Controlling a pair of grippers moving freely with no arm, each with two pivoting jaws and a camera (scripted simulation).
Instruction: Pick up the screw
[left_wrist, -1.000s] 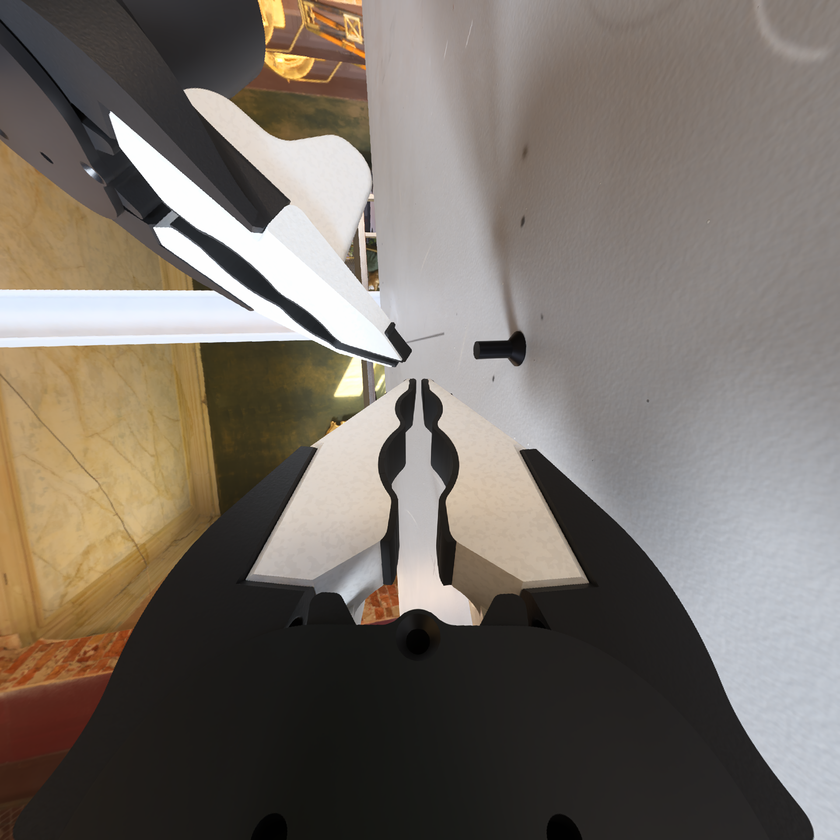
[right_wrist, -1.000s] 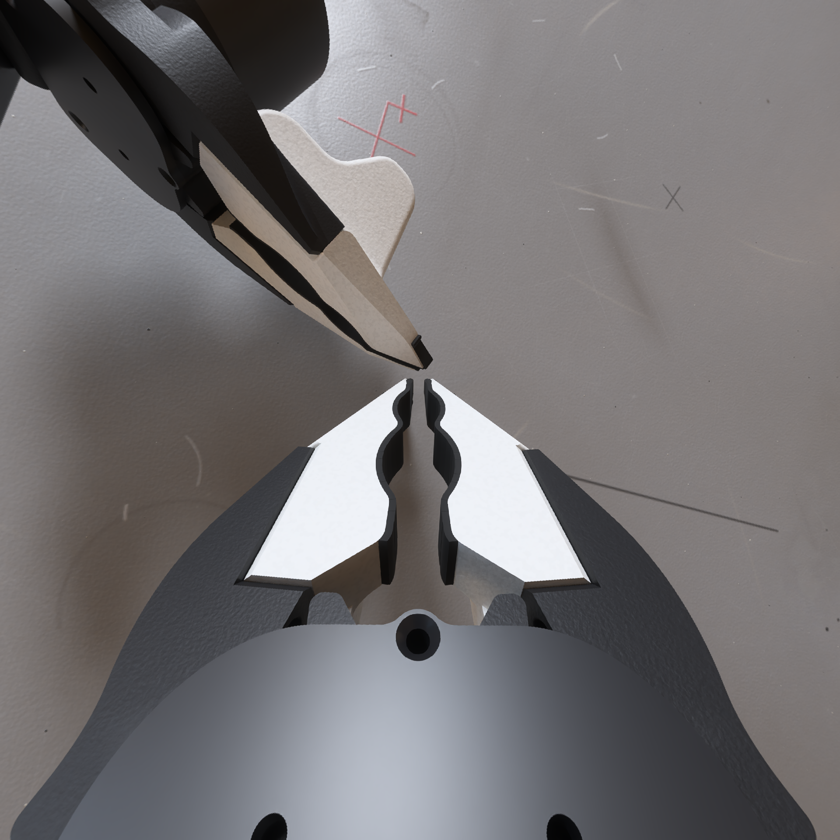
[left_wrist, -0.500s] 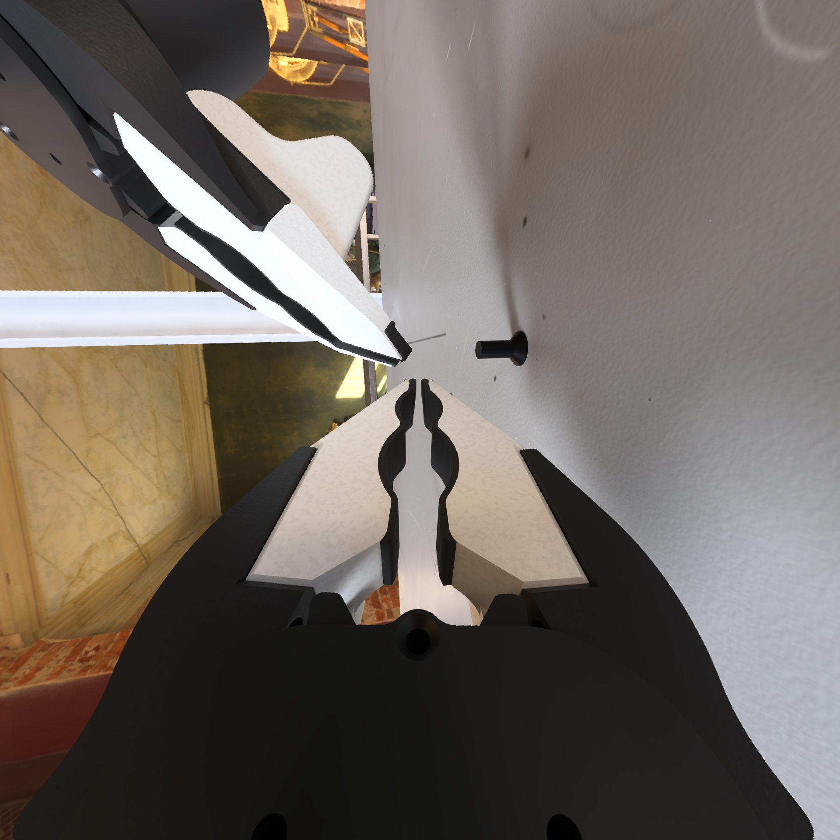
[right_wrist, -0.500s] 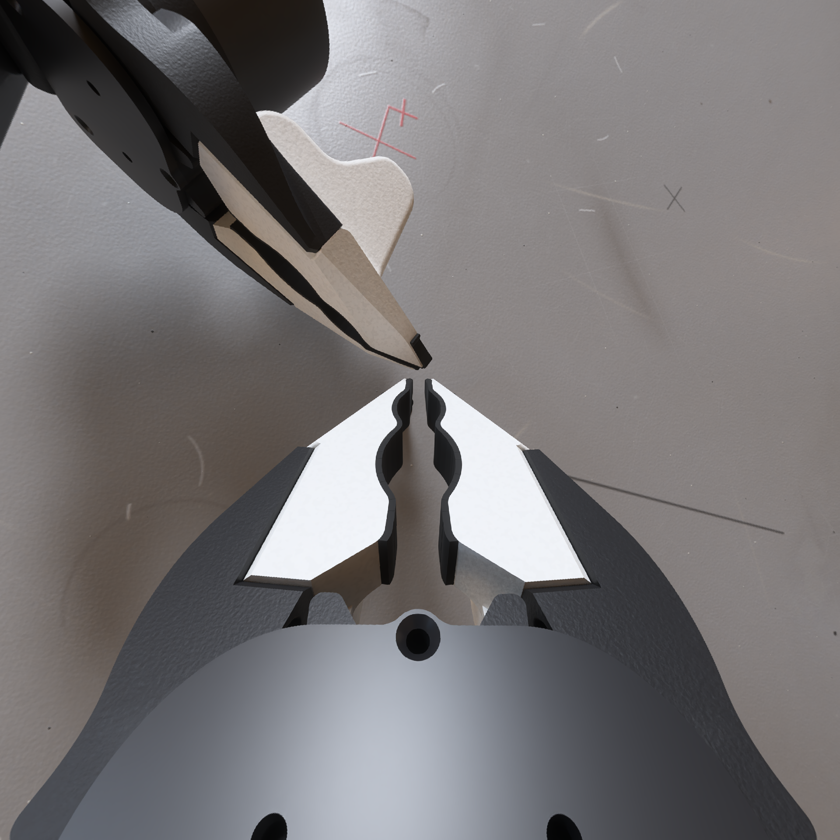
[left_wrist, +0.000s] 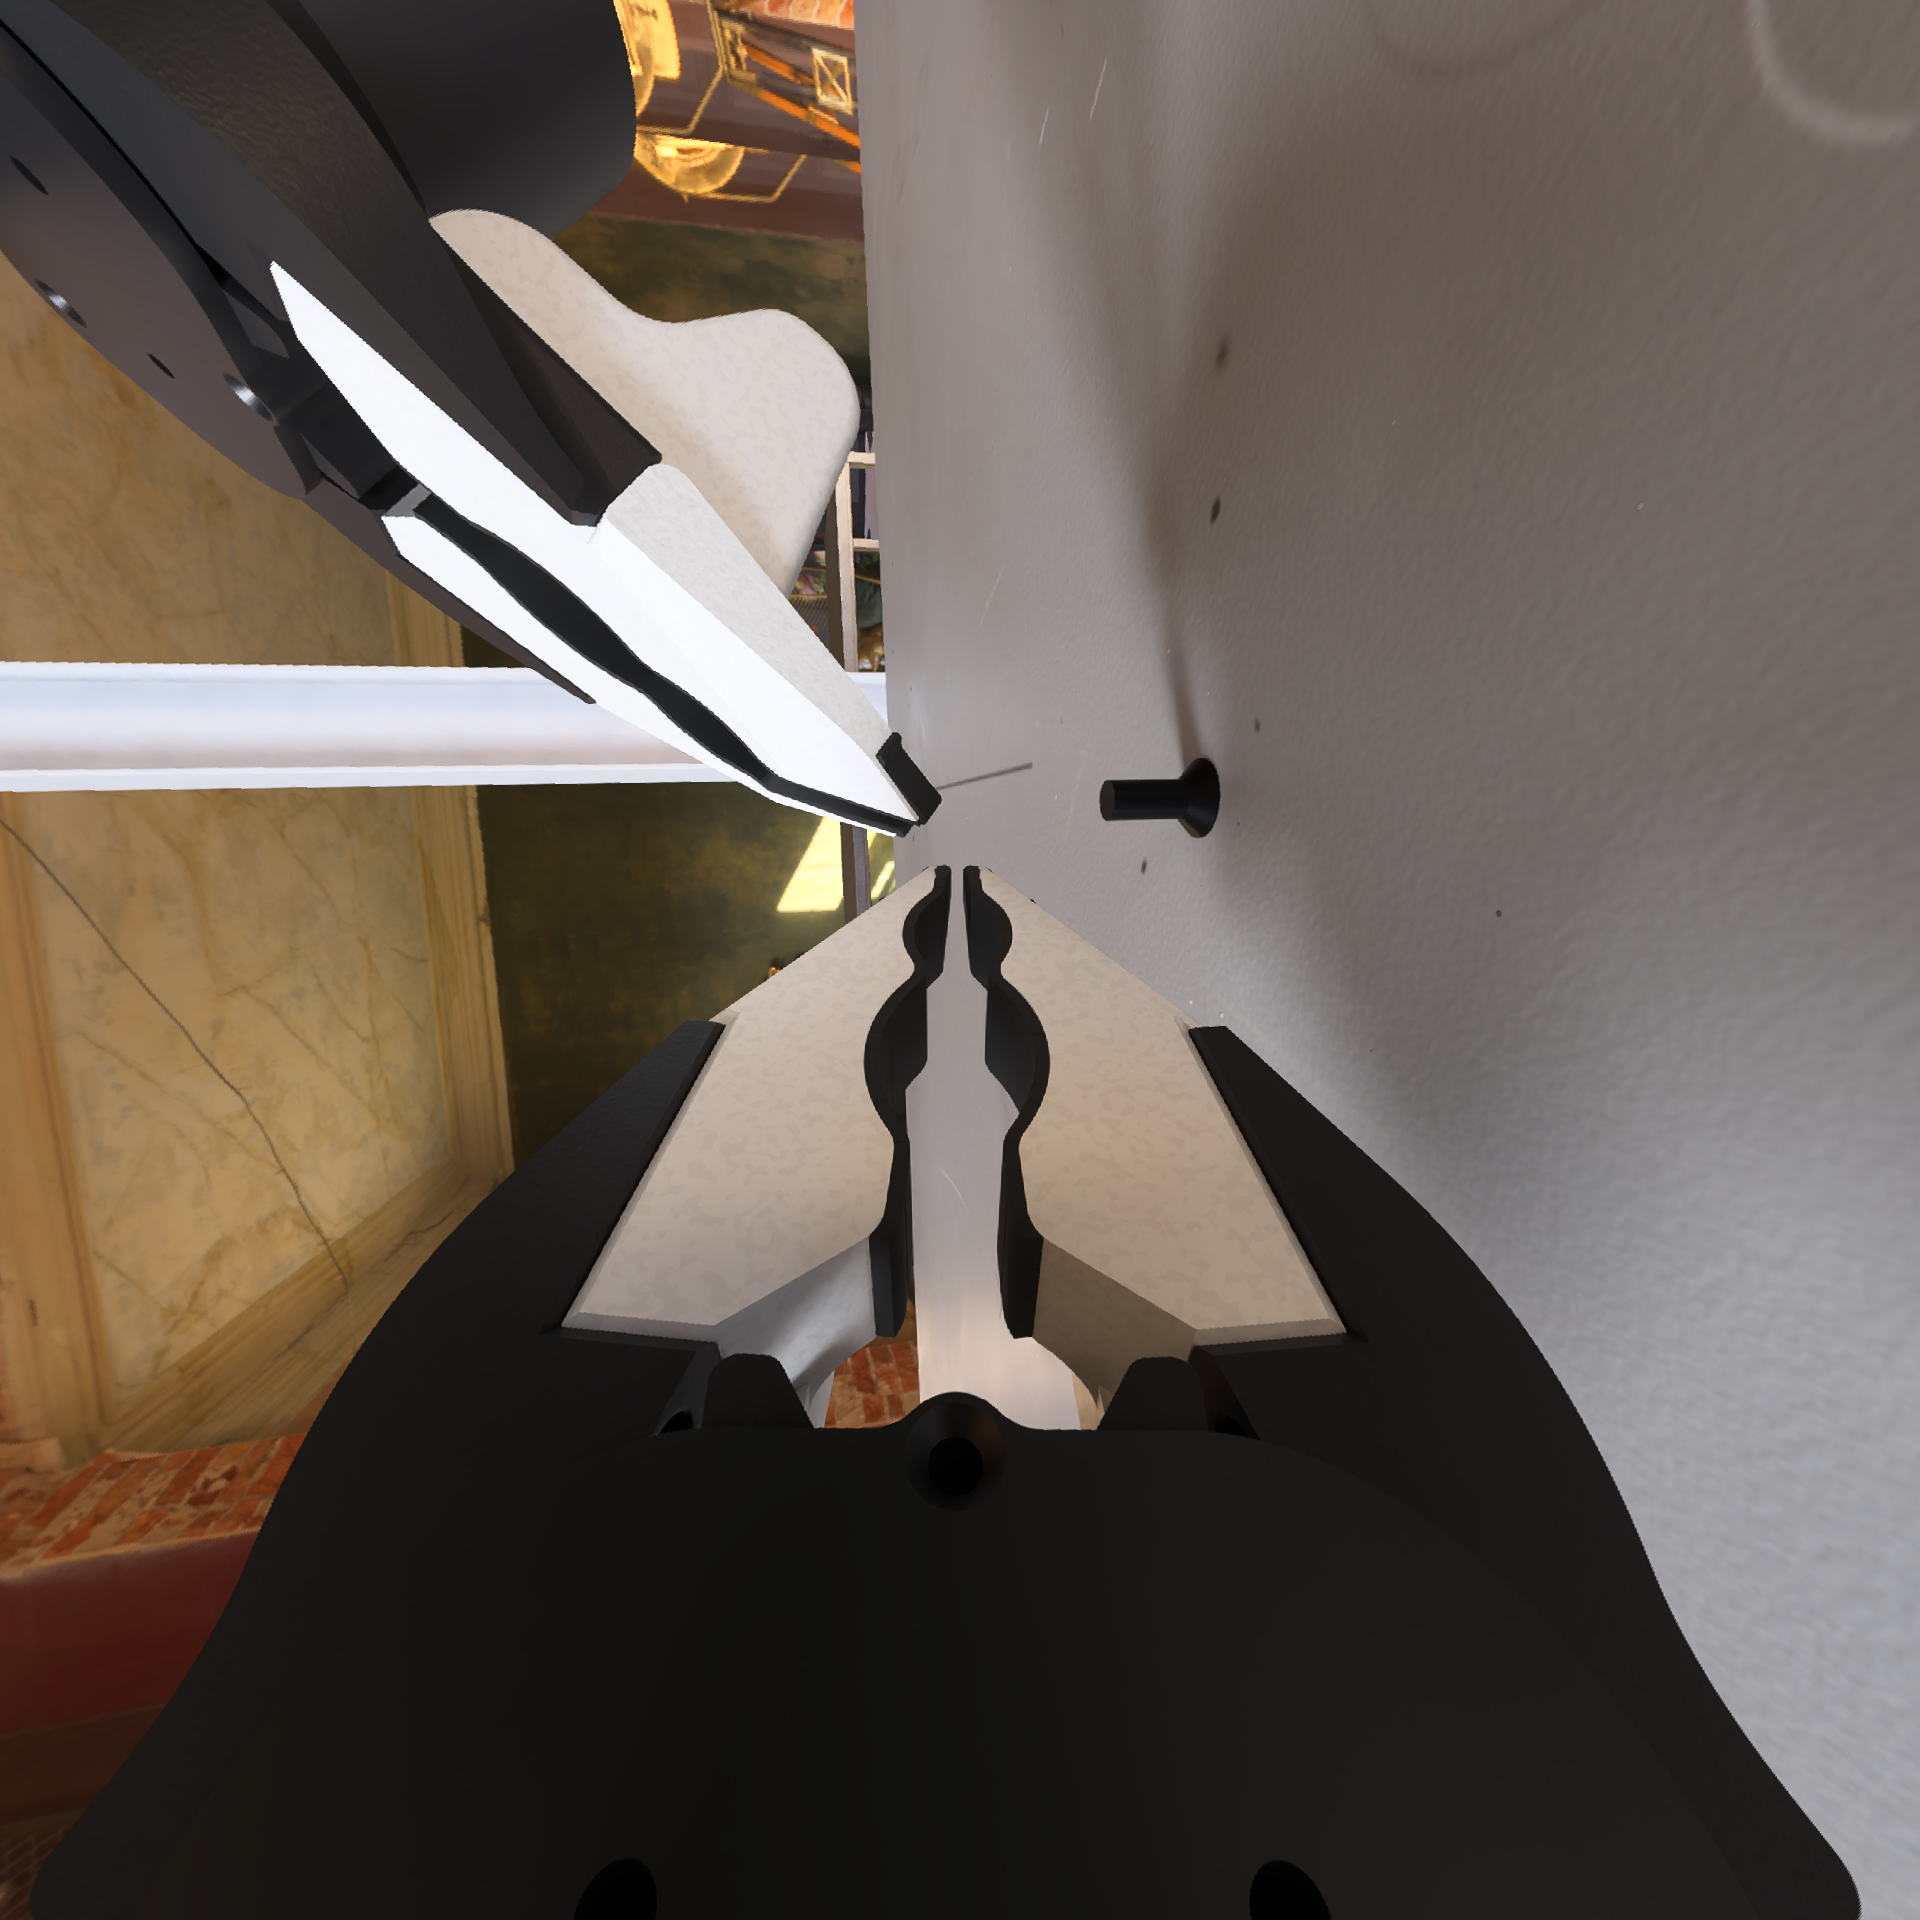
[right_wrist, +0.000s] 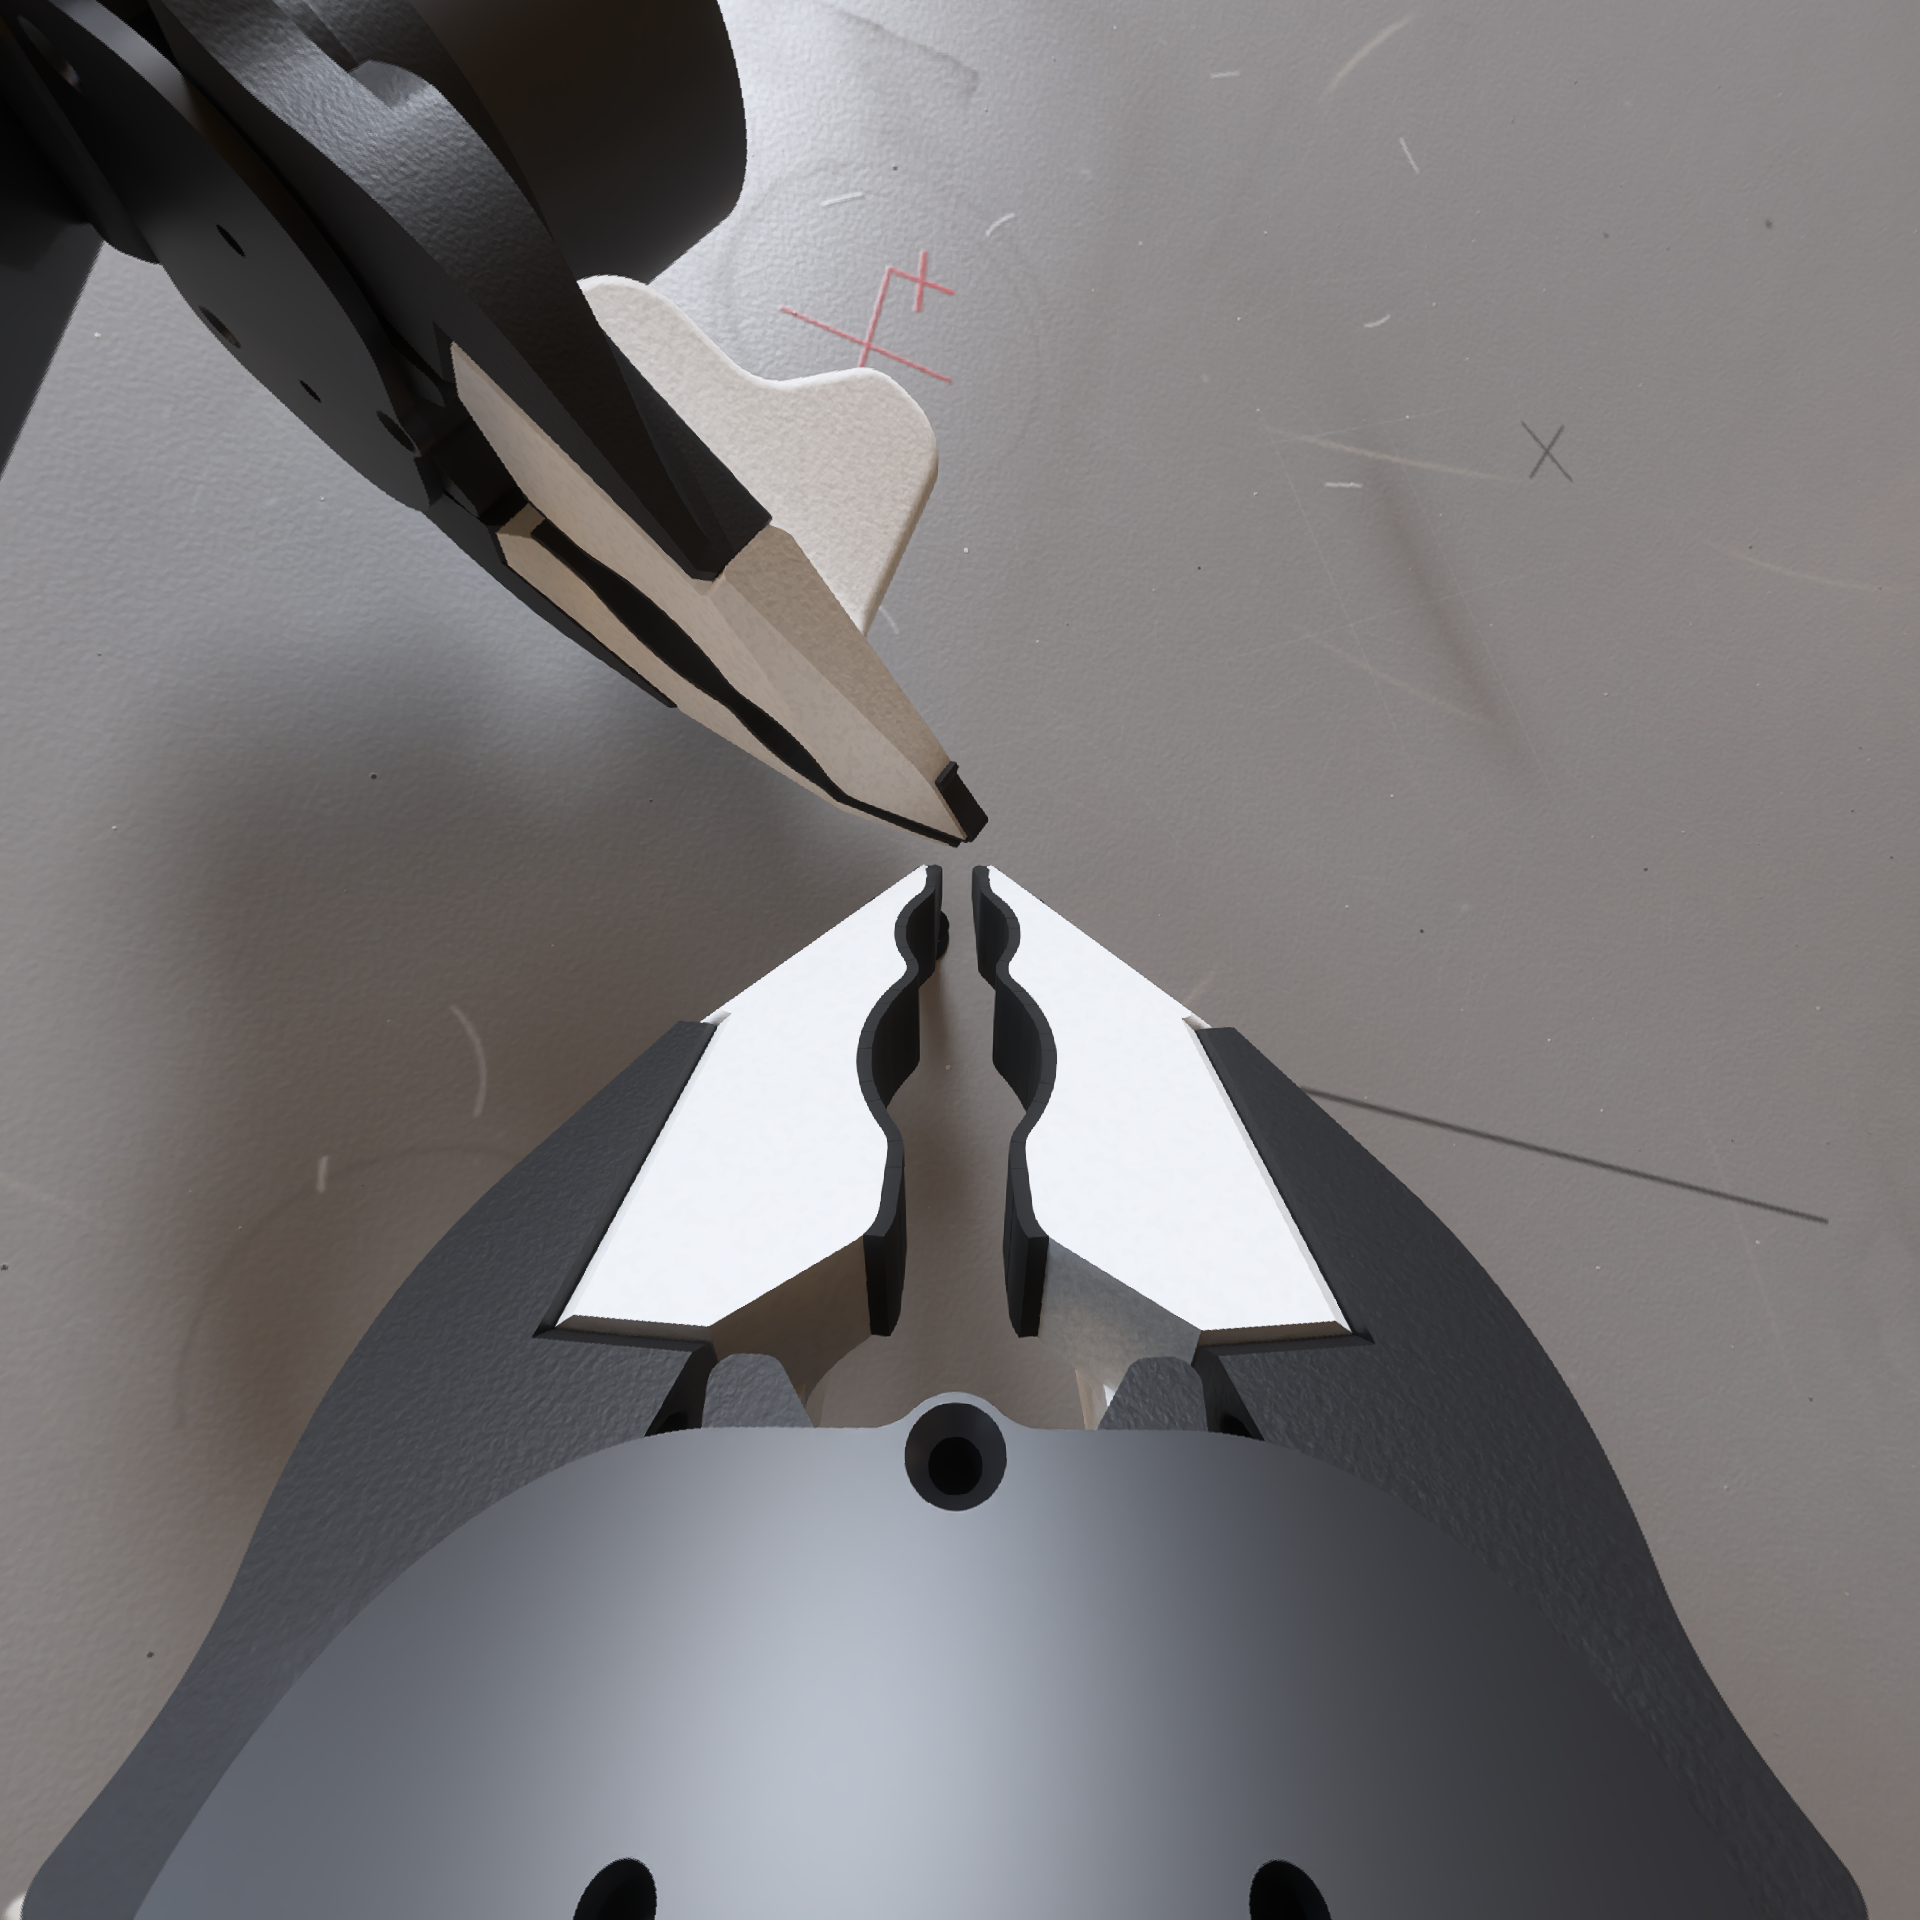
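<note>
**Screw stands on the desk, both hand-held grippers closed and empty**

In the left wrist view, the left hand-held gripper (left_wrist: 956, 871) has its fingertips drawn almost together with nothing between them. The right hand-held gripper (left_wrist: 914, 805) reaches in from the upper left, its tip just beside the left one's and likewise pinched together. To the right, the black screw (left_wrist: 1162, 798) stands head-down on the grey desk (left_wrist: 1455, 935), apart from both tips. In the right wrist view, the right hand-held gripper (right_wrist: 958, 875) is nearly closed and empty above the scratched desk (right_wrist: 1455, 727), and the left hand-held gripper (right_wrist: 961, 816) angles in from the upper left.
</note>
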